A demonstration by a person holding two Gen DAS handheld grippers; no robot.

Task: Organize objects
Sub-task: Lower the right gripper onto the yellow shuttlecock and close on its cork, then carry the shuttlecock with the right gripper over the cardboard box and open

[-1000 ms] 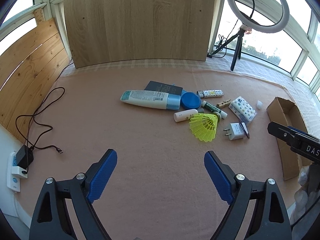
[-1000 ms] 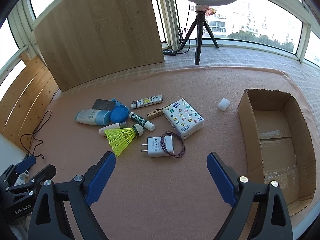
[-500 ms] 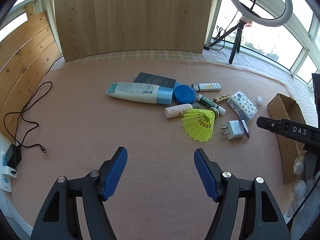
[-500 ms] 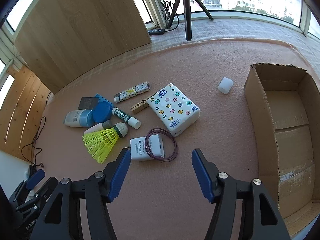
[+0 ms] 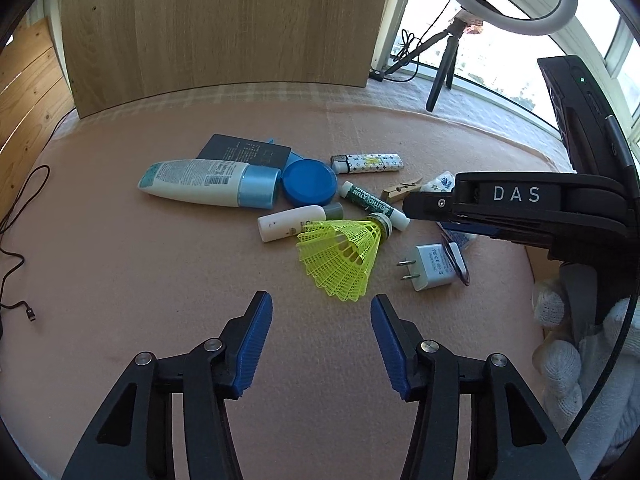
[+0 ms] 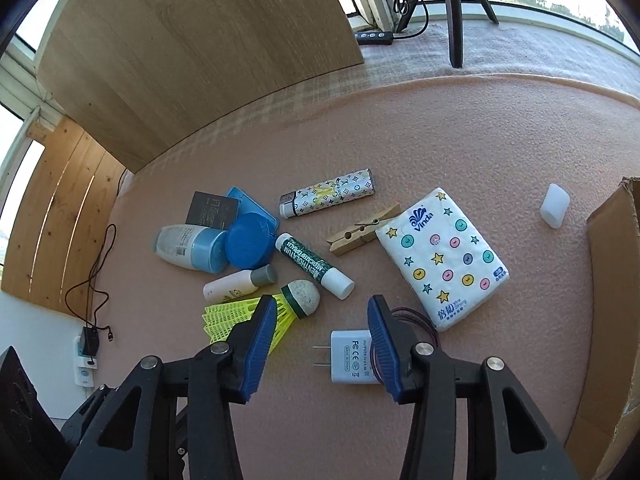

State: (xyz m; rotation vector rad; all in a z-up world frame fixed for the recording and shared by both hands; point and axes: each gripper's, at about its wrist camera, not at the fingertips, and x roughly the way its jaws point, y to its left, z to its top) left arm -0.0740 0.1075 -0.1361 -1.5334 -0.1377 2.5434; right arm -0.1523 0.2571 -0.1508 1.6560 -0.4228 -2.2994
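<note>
A heap of small items lies on the pink mat: a yellow shuttlecock [image 5: 344,256], a white charger [image 5: 430,266], a lotion tube [image 5: 200,182], a blue lid [image 5: 310,182] and a small white bottle [image 5: 292,222]. My left gripper [image 5: 320,308] hovers just short of the shuttlecock, jaws closing on nothing. My right gripper [image 6: 321,312] hangs over the charger [image 6: 350,354] and the shuttlecock's cork [image 6: 306,296], jaws closing, pads touching nothing. A tissue pack [image 6: 444,256], clothespin [image 6: 362,230], lip balm [image 6: 316,266] and lighter [image 6: 330,196] lie beyond it.
A cardboard box [image 6: 612,280] stands open at the right, with a small white cap [image 6: 554,210] near it. A wooden board [image 5: 224,24] leans at the back beside a ring-light tripod [image 5: 444,64]. A black cable [image 6: 92,280] and power strip lie at the left. A gloved hand [image 5: 560,340] holds the right gripper.
Both grippers have dropped and moved forward toward the heap, so the items look larger and closer. The jaws of both have narrowed markedly. Nothing on the mat has moved.
</note>
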